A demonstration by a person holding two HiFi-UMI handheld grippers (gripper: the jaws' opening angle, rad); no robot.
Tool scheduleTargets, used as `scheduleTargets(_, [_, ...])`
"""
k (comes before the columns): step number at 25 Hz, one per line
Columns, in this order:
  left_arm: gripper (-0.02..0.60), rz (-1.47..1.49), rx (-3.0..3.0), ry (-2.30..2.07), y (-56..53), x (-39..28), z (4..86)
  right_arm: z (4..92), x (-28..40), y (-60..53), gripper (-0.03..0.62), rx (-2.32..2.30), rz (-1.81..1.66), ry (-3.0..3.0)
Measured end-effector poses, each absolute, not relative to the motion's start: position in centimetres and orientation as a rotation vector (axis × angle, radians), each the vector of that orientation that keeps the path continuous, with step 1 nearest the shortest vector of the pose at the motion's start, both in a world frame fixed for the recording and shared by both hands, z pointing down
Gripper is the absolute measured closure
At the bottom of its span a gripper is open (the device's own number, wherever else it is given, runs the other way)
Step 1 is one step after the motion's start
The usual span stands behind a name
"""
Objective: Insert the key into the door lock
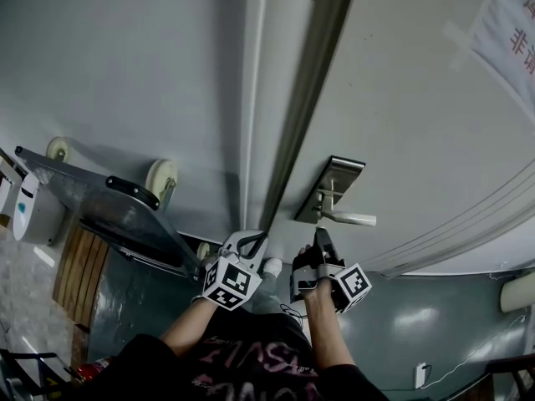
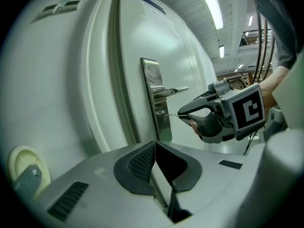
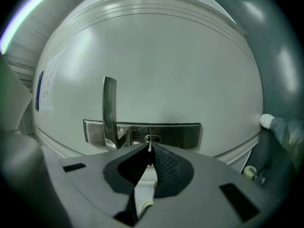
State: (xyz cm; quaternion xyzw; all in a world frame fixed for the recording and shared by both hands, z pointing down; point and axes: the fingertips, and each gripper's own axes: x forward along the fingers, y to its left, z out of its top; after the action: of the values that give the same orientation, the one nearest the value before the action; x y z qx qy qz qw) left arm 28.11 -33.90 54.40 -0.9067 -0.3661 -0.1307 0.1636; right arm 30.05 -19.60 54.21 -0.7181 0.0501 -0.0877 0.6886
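Lever handle [image 1: 355, 219] juts off lock plate [image 1: 336, 176]; door [image 1: 418, 107] clear to its right, frame [image 1: 313, 73] ridge left.

Dim, greyish; ceiling strip lights [image 2: 209, 6] glare; fisheye edges vignette black.

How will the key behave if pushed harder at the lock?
The key looks thin and metal, so it is probably stiff, yet could bend under sideways force. Pinched only at its end by the right gripper, it may pivot or slip.
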Motion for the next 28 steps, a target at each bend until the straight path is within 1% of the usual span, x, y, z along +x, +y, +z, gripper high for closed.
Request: scheduleTargets(28, [0.568, -0.377, -2.573, -1.063, -33.41, 27.82, 54.75, 53.89, 30.29, -19.45, 0.516, -1.530, -0.161, 0.128])
